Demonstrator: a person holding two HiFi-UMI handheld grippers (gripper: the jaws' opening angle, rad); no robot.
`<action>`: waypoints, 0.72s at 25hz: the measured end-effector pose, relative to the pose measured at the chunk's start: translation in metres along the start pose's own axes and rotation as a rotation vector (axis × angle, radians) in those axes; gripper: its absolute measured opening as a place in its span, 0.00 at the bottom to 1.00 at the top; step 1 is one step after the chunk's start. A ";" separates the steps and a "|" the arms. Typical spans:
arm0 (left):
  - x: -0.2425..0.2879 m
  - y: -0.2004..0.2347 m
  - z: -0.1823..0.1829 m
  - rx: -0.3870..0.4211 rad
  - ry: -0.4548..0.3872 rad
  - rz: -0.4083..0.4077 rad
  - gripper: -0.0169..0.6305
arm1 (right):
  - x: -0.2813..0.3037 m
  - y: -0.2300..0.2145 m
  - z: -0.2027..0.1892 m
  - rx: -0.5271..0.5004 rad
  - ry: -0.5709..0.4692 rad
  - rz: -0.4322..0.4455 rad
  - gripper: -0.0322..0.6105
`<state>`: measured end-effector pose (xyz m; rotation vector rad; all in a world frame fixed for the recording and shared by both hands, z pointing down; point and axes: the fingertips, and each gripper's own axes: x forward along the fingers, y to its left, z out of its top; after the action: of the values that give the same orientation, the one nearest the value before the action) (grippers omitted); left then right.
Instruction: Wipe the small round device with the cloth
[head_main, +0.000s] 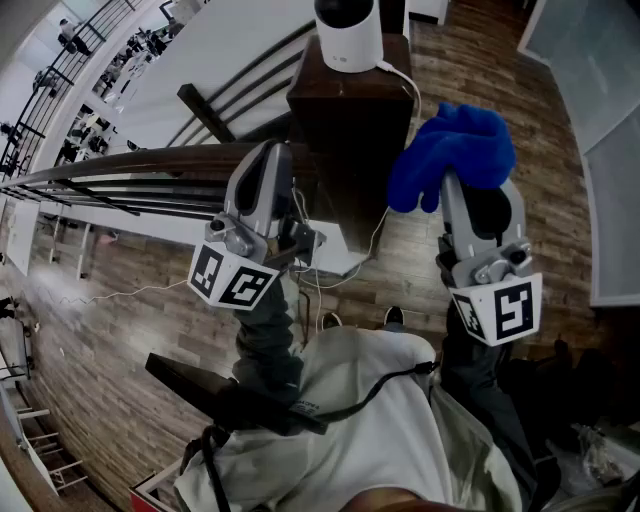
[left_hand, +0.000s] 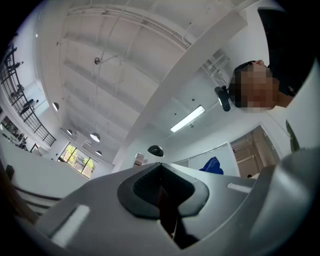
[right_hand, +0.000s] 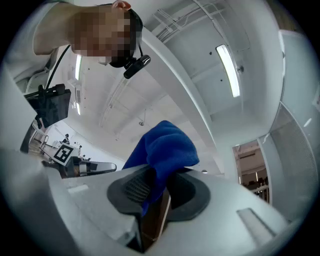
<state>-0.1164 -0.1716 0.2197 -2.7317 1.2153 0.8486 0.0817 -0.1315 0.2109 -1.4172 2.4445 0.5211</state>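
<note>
The small round device (head_main: 348, 35), white with a black top, stands on a dark wooden post (head_main: 350, 120) at the top of the head view. A blue cloth (head_main: 455, 150) bunches out of my right gripper (head_main: 470, 195), which is shut on it just right of the post and below the device. In the right gripper view the cloth (right_hand: 162, 150) rises from between the pads. My left gripper (head_main: 265, 165) is held up left of the post, its jaws closed with nothing between them. The left gripper view looks at the ceiling and shows the cloth (left_hand: 212, 165) far off.
A white cable (head_main: 405, 85) runs from the device down the post. A dark wooden handrail (head_main: 120, 165) stretches left from the post. Wood floor (head_main: 540, 180) lies below, with a white panel (head_main: 610, 120) at the right. Both gripper views show ceiling lights.
</note>
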 end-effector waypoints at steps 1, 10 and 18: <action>0.000 0.000 0.000 0.002 0.002 -0.003 0.03 | 0.000 0.001 0.000 -0.001 0.000 0.001 0.17; -0.003 -0.003 0.007 0.016 0.002 -0.014 0.03 | -0.001 0.009 0.002 -0.001 -0.022 0.025 0.17; 0.015 0.006 0.013 0.061 0.019 -0.067 0.03 | 0.027 -0.012 0.001 -0.296 0.005 0.051 0.18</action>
<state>-0.1183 -0.1828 0.2023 -2.7215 1.1269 0.7673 0.0789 -0.1578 0.1975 -1.4654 2.4913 0.9240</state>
